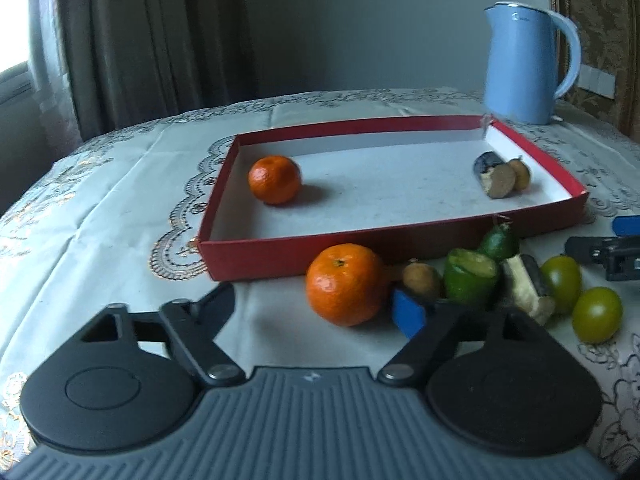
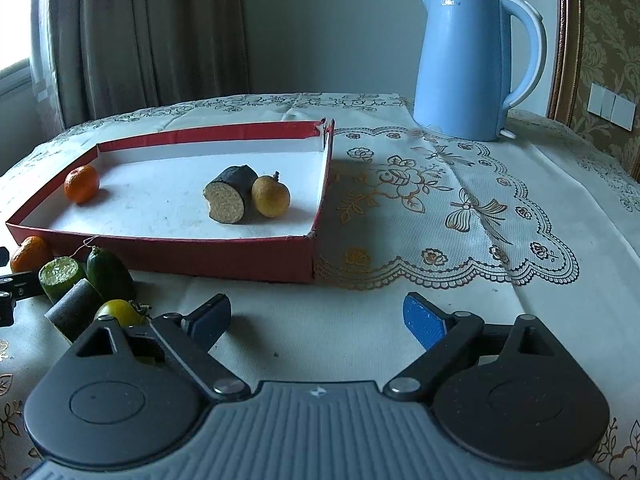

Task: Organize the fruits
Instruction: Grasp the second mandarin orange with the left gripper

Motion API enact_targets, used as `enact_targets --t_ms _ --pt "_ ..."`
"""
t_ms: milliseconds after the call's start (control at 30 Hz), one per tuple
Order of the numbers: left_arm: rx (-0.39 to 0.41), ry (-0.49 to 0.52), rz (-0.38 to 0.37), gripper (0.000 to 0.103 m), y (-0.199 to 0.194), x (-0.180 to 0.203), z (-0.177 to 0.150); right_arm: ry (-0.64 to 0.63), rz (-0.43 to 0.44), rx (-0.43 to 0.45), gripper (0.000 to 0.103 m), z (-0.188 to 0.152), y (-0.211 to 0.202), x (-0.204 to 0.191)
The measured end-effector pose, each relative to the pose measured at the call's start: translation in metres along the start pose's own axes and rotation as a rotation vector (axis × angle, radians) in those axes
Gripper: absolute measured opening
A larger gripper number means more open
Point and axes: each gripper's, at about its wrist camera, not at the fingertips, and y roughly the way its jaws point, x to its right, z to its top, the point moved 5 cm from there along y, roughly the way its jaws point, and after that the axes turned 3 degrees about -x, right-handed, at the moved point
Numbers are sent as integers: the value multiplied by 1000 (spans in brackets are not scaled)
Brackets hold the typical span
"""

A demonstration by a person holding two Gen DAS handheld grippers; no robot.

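Note:
A red box (image 1: 400, 240) with a white floor holds a tangerine (image 1: 275, 179), a dark cut piece (image 1: 494, 178) and a small brown fruit (image 1: 521, 174). In front of the box lies a second tangerine (image 1: 344, 284), between the fingers of my left gripper (image 1: 312, 308). Its blue pad sits close to the fruit's right side and the left finger stands apart from it. To the right are a small brown fruit (image 1: 420, 280), a cut green piece (image 1: 470, 278), a dark green fruit (image 1: 499, 240), a dark stick (image 1: 528, 284) and two green tomatoes (image 1: 562, 282). My right gripper (image 2: 320, 320) stands open over bare cloth in front of the box (image 2: 160, 248).
A blue kettle (image 2: 468, 64) stands at the back right of the table, behind the box. The lace tablecloth (image 2: 440, 208) spreads to the right of the box. Curtains hang behind the table on the left. The loose fruit pile (image 2: 80, 288) lies left of my right gripper.

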Motion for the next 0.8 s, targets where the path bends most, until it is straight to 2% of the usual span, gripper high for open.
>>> enact_targets --t_ms 67,200,500,700,800 --pt "5 5 -35 57 -2 4 -1 0 0 0 94 0 0 0" --pt "8 27 -58 41 -2 11 -2 0 0 0 94 0 0 0" --pt "47 -4 -9 39 -16 6 1 0 0 0 94 0 0 0" --pt "126 -19 -27 39 -39 2 26 0 1 0 94 0 0 0" --pt "144 -21 1 39 -36 -1 41 0 1 0 94 0 0 0"
